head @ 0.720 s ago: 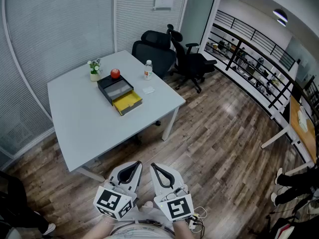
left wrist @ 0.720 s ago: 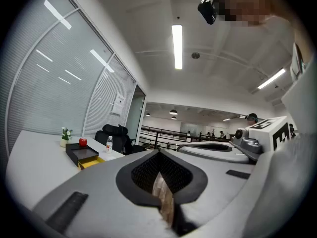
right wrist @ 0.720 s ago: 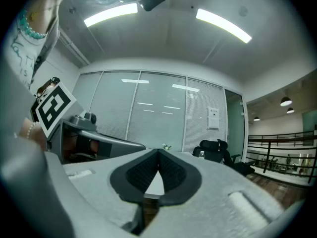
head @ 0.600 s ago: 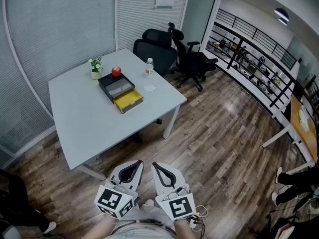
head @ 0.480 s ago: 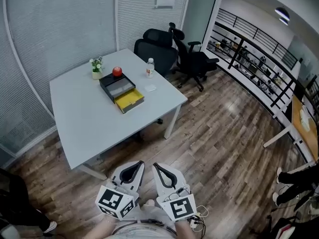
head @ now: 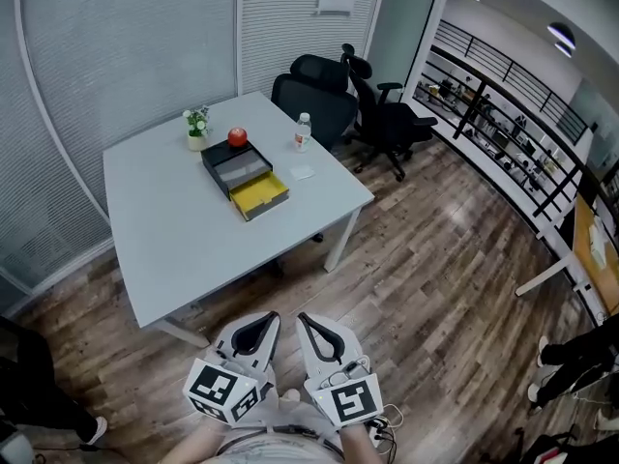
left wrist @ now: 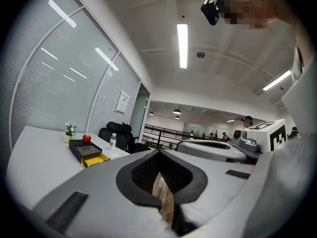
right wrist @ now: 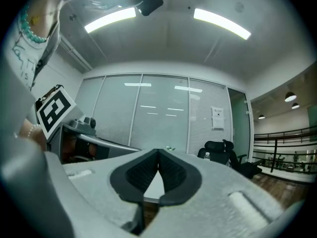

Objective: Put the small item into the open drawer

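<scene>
Head view: the small flat white item lies on the white rectangular table. It is just right of the black drawer box, whose yellow drawer is pulled open. The left gripper and right gripper sit side by side over the wooden floor, well apart from the box, both closed and empty. A red apple rests on the box. A small potted plant and a clear water bottle stand near the box, with black office chairs beyond.

Left gripper view: the jaws meet on nothing. The box and drawer show far off at left; the item is too small to make out.

Right gripper view: the jaws are shut and empty. The gripper's body hides the box and the item.
</scene>
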A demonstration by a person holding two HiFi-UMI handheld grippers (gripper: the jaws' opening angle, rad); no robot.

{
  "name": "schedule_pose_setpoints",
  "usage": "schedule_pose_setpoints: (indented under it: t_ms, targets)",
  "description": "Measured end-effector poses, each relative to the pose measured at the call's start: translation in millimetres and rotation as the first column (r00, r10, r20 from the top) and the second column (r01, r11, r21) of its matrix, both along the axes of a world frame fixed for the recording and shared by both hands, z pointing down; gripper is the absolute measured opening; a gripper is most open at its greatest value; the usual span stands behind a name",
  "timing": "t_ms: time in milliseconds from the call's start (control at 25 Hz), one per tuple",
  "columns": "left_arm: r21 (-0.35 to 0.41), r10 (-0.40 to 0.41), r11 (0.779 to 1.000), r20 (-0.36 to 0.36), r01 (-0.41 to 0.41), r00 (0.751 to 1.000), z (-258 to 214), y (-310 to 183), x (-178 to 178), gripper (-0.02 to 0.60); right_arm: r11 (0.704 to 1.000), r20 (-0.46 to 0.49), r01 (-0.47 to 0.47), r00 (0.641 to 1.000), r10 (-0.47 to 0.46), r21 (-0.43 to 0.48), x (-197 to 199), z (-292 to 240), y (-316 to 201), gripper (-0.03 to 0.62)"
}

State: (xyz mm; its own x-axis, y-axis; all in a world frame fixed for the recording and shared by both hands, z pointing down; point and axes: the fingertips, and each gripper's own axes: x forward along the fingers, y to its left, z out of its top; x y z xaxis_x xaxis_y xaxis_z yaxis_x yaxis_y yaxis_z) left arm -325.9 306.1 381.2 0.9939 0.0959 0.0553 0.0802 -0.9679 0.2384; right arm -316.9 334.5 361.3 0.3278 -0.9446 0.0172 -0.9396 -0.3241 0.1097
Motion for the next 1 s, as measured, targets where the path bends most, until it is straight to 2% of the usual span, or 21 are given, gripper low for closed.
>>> schedule_pose_setpoints:
  t_ms: [200, 680, 1000]
  targets:
    - [-0.014, 0.007, 1.000, 0.007, -0.007, 1.000, 3, -29, 30, -0.003, 1.000, -0.003, -0.001, 1.000, 0.001, -0.012, 28, 2, -29, 0.003]
    - [-0.011, 0.080, 0.997, -0.002, -0.080, 0.997, 7, -106, 140, -0.003, 0.999, -0.034, -0.042, 0.999, 0.042, -0.018, 133, -1, -112, 0.003]
    - [-0.024, 0.102, 0.995, 0.022, -0.101, 0.995, 15, -140, 182, -0.003, 0.998, -0.023, -0.050, 0.999, 0.050, -0.031, 174, 5, -152, 0.003]
